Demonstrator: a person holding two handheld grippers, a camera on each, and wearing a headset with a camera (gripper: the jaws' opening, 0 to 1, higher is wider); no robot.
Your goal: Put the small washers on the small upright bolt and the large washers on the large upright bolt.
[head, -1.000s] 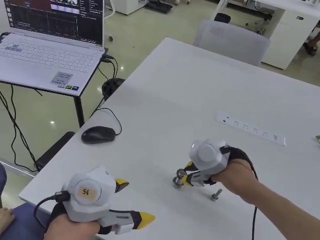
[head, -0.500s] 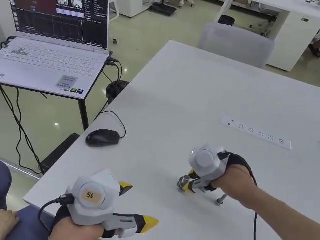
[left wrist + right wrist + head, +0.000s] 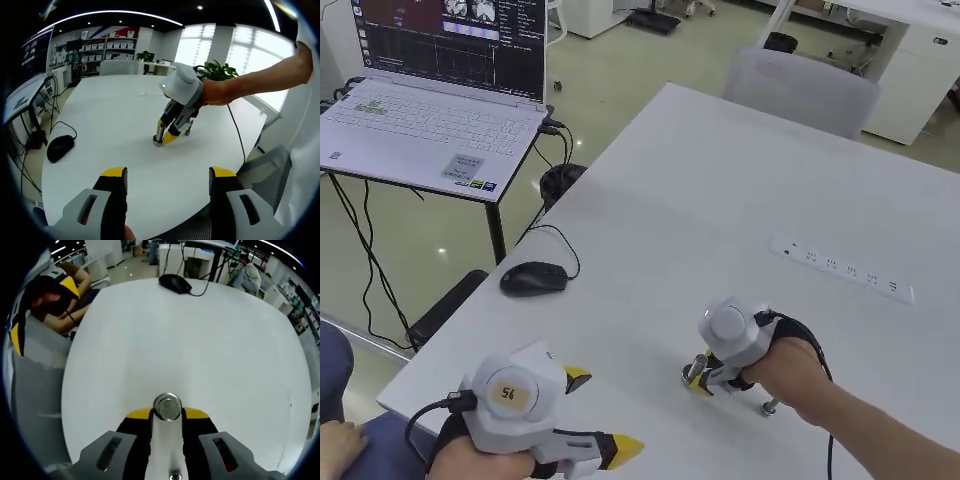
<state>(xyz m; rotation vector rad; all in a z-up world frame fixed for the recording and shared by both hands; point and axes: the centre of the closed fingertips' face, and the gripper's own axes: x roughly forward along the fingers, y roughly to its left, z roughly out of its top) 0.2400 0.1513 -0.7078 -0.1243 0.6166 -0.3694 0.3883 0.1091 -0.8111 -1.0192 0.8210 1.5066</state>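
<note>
White table (image 3: 720, 200) in a bright office, viewed from its near edge; off the left edge, open laptop (image 3: 430, 110) on a stand; beyond the far corner, grey chair (image 3: 800, 88). Near the left edge, black mouse (image 3: 533, 278), cable trailing off the table; toward the right edge, white power strip (image 3: 840, 266) lying flat. Close to the near edge, right gripper (image 3: 698, 382) pointed down at the tabletop, jaws narrow and clamped on the large bolt (image 3: 159, 134), upright with its wide end touching the table; in the right gripper view, round metal end of that bolt level with the yellow fingertips (image 3: 137, 413). Just beside the gloved right hand (image 3: 788, 365), toward the near edge, small bolt (image 3: 768, 407) on the table, apart from the gripper, too small for its posture to be judged. At the near left corner, left gripper (image 3: 600, 415), jaws spread wide with nothing between them, aimed across the table at the right gripper and well apart from both bolts.
</note>
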